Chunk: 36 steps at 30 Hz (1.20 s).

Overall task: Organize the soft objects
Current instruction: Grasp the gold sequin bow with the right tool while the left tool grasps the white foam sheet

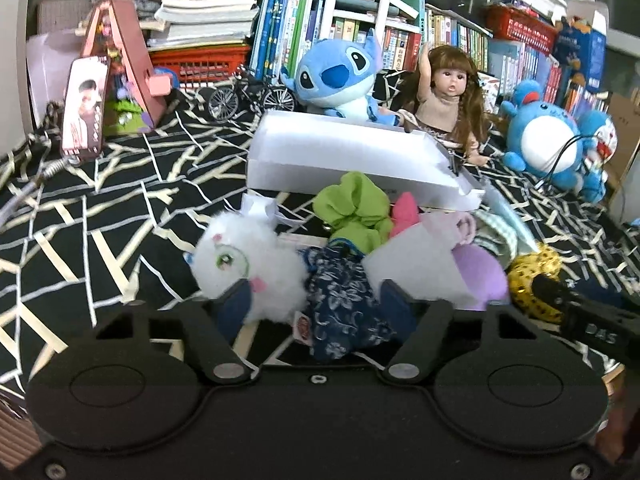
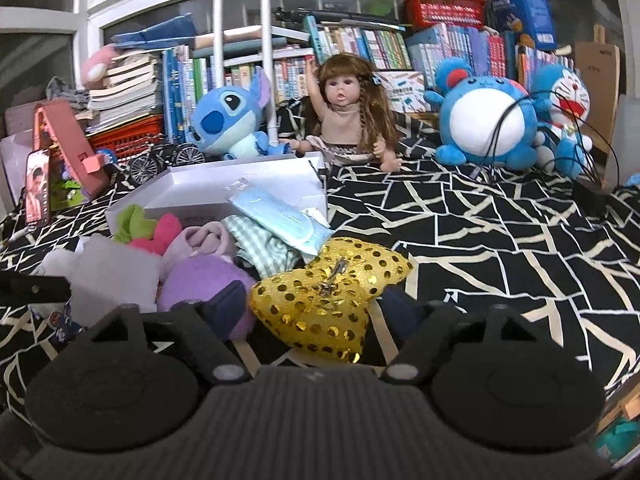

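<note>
A heap of soft things lies on the black patterned cloth (image 1: 100,216) in front of a white box (image 1: 344,152). My left gripper (image 1: 316,304) is shut on a white plush toy (image 1: 256,268) in a blue floral dress; both pads press its sides. A gold sequin bow (image 2: 320,300) lies between the fingers of my right gripper (image 2: 316,308). The left pad touches the bow, a gap shows at the right pad, so it is open. Also in the heap are a green cloth (image 1: 352,208), a purple plush (image 2: 200,284), a checked cloth (image 2: 264,248) and a packet of masks (image 2: 280,216).
Behind the box sit a blue plush (image 1: 340,76), a doll (image 1: 448,96), a round blue plush (image 2: 484,120) and a blue cat plush (image 2: 564,104). A toy bicycle (image 1: 252,96), a pink house toy (image 1: 120,64) and shelves of books (image 2: 360,48) close off the back.
</note>
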{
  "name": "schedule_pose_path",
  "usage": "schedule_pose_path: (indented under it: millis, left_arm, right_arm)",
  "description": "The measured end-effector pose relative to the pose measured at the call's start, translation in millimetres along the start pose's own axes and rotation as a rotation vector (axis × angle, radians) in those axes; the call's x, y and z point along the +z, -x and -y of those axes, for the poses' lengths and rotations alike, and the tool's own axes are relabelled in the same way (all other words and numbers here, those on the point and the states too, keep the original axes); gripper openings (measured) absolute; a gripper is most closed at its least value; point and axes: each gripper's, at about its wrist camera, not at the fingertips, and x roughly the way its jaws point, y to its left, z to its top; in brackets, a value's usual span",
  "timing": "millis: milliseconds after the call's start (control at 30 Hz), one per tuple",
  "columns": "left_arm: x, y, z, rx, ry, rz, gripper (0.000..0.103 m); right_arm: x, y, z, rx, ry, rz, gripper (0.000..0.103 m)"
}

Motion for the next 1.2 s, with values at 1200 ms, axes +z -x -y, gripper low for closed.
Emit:
schedule_pose_path:
  millis: [1200]
  left_arm:
    - [-1.7,-32.8,51.7,-0.173,-0.069,-0.011,0.063]
  right_arm:
    - [3.8,-36.7,15.1,0.077,-0.141,-0.078,0.063]
